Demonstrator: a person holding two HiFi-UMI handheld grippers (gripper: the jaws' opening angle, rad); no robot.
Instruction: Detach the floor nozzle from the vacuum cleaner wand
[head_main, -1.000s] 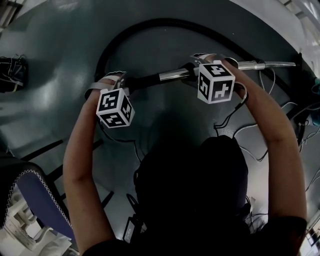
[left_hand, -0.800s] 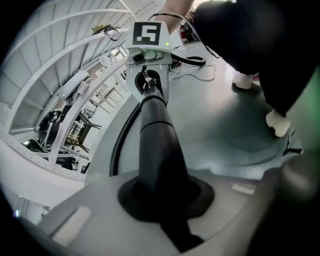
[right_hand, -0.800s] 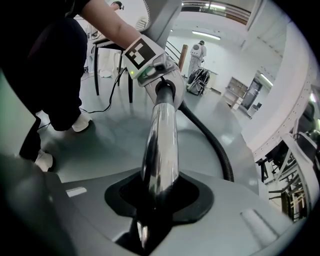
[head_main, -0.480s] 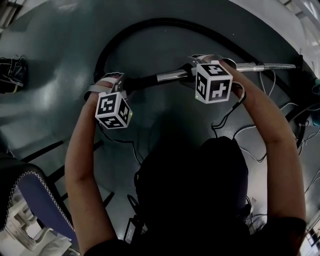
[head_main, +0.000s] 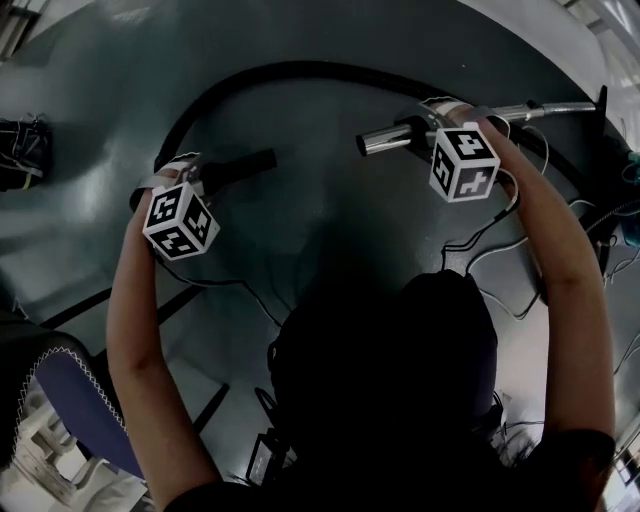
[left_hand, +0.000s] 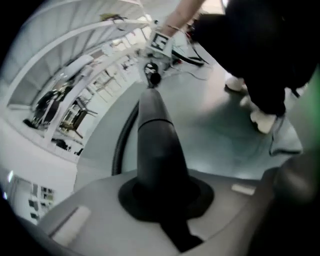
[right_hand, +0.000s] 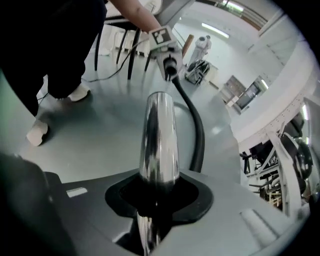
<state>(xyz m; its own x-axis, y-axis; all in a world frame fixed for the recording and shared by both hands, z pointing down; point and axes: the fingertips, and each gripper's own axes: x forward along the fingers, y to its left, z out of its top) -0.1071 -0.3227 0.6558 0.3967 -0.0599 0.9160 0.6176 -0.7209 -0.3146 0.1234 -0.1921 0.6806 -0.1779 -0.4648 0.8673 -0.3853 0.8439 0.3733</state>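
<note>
**Wand and black tube now pulled apart**

A second ago the chrome wand (head_main: 385, 138) and the black tube (head_main: 245, 163) formed one joined line under the arch of the black hose (head_main: 300, 70), with both grippers close together on it. Now the joint is open. The two ends face each other across a clear gap of bare floor (head_main: 330, 225), below the crown of the hose arch.

The left gripper (head_main: 197, 175) has shifted toward the left foot of the hose arch. It is clenched on the black tube, which sticks out from between its jaws and points toward the wand.

The right gripper (head_main: 440, 120) has shifted toward the right leg of the arch. The chrome wand sits between its jaws, which are closing on it and grasp it. The wand's open end points back toward the tube.

Past the right gripper, the wand runs on across the hose toward the right edge of the head view. What it meets there is too dark to tell.
</note>
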